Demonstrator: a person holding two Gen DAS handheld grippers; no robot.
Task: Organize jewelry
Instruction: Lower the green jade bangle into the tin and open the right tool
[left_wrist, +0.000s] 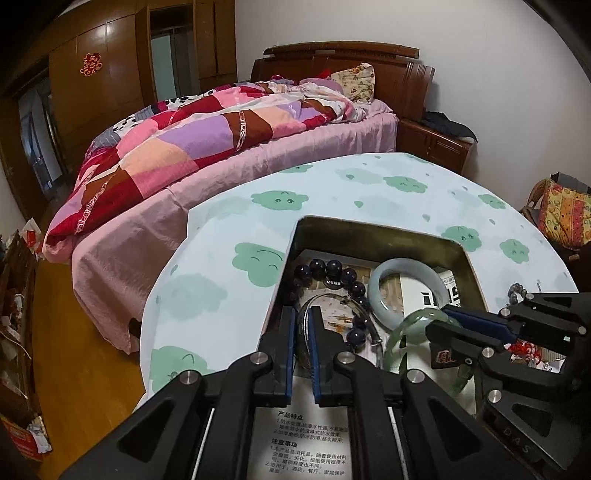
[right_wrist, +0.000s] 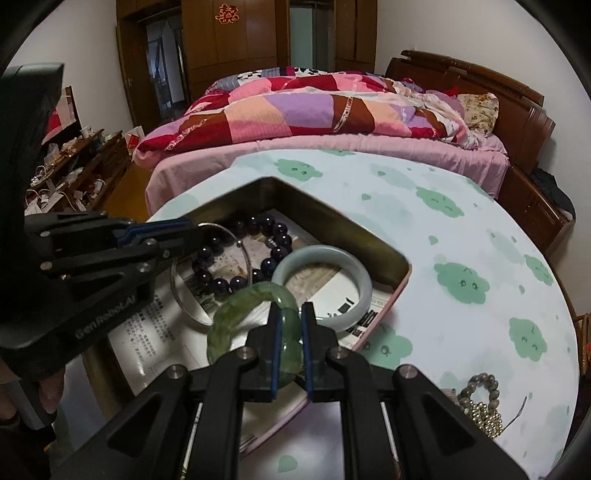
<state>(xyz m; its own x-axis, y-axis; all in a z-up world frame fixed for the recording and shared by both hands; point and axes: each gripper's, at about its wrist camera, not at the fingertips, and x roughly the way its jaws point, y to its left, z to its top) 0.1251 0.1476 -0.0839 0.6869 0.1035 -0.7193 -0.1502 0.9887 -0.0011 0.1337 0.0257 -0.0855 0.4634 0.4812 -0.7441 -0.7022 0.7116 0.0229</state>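
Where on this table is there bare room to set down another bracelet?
The cloud-print tablecloth is bare beyond the metal tin, toward the bed. Crowded: inside the tin, and the near right edge with the grey bead bracelet.

Inside the one rectangular metal tin (right_wrist: 400, 275) are four bracelets: one dark purple beaded bracelet (right_wrist: 275, 254), one pale jade bangle (right_wrist: 364, 280), one thin silver bangle (right_wrist: 184, 306), one translucent green carved bangle (right_wrist: 236, 306). Outside, at four o'clock, one grey beaded bracelet (right_wrist: 480, 384).
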